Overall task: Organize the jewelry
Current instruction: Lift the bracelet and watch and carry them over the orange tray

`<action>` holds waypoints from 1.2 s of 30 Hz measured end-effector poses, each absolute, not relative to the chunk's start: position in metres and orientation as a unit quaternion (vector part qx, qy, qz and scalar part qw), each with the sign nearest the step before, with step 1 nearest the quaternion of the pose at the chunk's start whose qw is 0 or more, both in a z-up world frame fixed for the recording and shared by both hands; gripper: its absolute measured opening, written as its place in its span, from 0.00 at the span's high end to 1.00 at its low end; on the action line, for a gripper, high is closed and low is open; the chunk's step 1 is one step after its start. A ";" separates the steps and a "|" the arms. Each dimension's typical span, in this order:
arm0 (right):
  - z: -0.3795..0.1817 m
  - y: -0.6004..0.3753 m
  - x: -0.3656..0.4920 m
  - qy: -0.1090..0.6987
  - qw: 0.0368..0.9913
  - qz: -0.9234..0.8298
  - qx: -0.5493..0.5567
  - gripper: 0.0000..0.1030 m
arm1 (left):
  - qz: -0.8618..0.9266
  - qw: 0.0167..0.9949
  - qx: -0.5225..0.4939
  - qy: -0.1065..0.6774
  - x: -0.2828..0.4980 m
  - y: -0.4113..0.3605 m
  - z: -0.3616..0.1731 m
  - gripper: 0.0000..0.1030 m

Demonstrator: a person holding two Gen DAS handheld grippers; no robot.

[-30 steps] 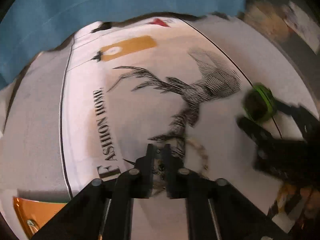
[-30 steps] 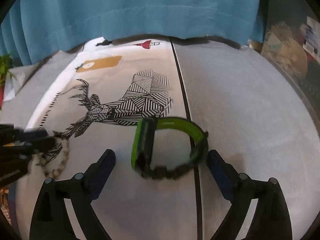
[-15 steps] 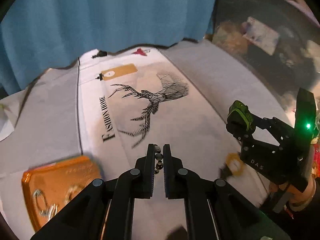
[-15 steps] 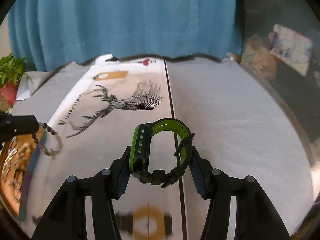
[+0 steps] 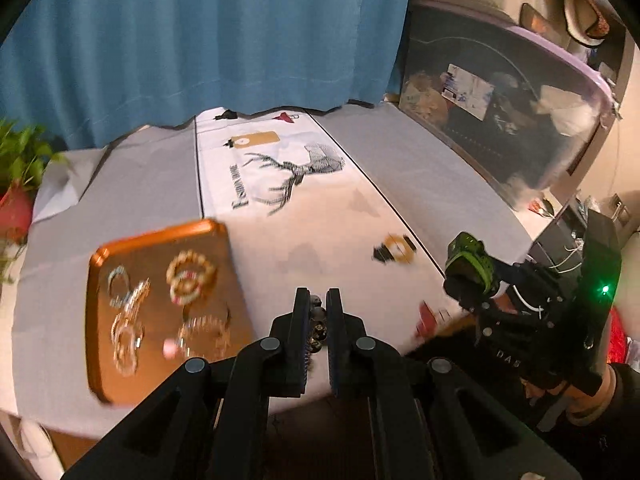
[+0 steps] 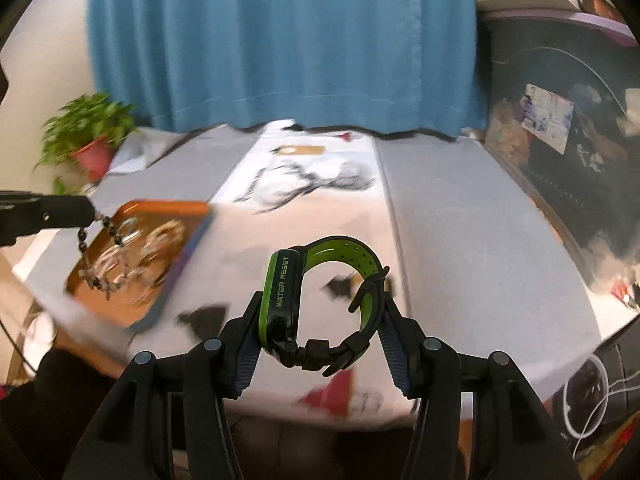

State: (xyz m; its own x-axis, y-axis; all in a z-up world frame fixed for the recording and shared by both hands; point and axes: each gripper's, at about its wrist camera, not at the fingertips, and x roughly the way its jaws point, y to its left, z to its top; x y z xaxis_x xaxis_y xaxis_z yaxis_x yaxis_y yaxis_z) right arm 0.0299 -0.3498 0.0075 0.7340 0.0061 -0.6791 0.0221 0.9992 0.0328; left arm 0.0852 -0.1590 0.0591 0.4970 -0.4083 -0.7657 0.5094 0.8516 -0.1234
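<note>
**Both claws loaded above the table**

Your right gripper (image 6: 320, 312) clamps a rubbery green-and-black watch (image 6: 320, 300) — perforated strap looped, "WATER RESIST" on its case. Your left gripper (image 5: 318, 312) pinches a beaded bracelet (image 6: 100, 256), dangling over the glossy orange tray (image 5: 160, 236) of rings and bangles. The tray lies on a deer-print tablecloth (image 5: 280, 184); blue curtain (image 5: 200, 40) behind, potted plant (image 6: 88, 136) at the left.

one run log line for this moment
left gripper: shut on beaded bracelet | right gripper: shut on green watch | orange tray: holds bracelets
</note>
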 end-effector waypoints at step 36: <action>0.007 -0.210 -0.099 0.379 0.918 0.106 -0.059 0.47 | -0.225 0.887 -0.038 0.402 -0.059 -0.030 0.057 0.94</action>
State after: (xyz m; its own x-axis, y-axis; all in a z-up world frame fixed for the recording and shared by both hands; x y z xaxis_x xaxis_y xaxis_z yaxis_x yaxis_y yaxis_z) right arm -0.0992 -0.2099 0.0072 0.6909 0.1487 -0.7074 -0.2385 0.9707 -0.0289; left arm -0.0587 -0.0304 0.0573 0.5754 -0.4301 -0.6957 0.3683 0.8957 -0.2491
